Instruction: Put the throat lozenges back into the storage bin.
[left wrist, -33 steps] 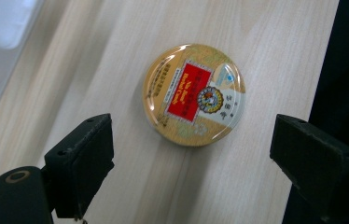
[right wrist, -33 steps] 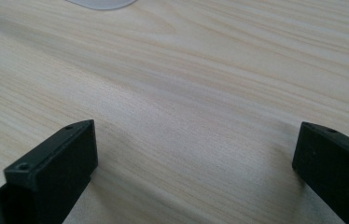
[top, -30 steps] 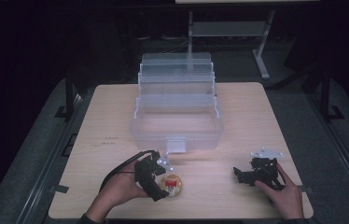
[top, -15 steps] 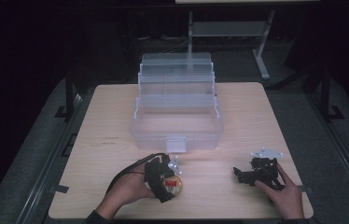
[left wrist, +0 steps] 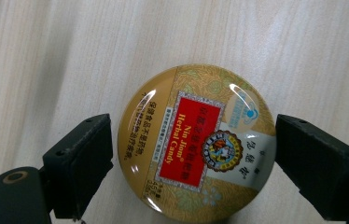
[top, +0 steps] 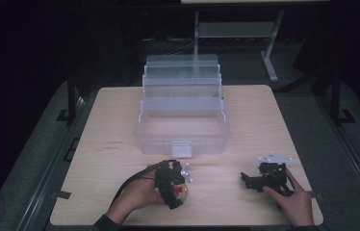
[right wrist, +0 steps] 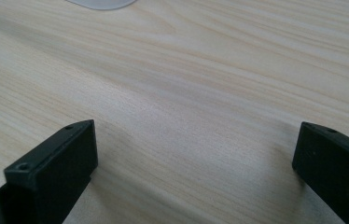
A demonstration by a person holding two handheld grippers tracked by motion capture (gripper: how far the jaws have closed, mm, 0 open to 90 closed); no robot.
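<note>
A round gold candy tin (left wrist: pixel 196 142) with a red label lies flat on the wooden table (top: pixel 120 159). My left gripper (left wrist: pixel 193 145) points down over it, open, one black jaw on each side of the tin. The left jaw stands a small gap off the rim and the right jaw is at the rim. In the high view the left gripper (top: pixel 171 185) covers most of the tin (top: pixel 182 193) near the front edge. My right gripper (top: pixel 250 180) rests low at the front right, open over bare wood (right wrist: pixel 196 116), with nothing between its jaws.
A clear plastic toolbox (top: pixel 183 120) stands open at the table's middle, its tiered trays stepped up toward the back and its latch (top: pixel 181 149) facing me. Bare wood lies between the two grippers. Dark floor and a metal stand (top: pixel 236 29) lie beyond the table.
My left gripper has moved right and come down over the tin, so its jaws now flank it. The right gripper has stayed where it was.
</note>
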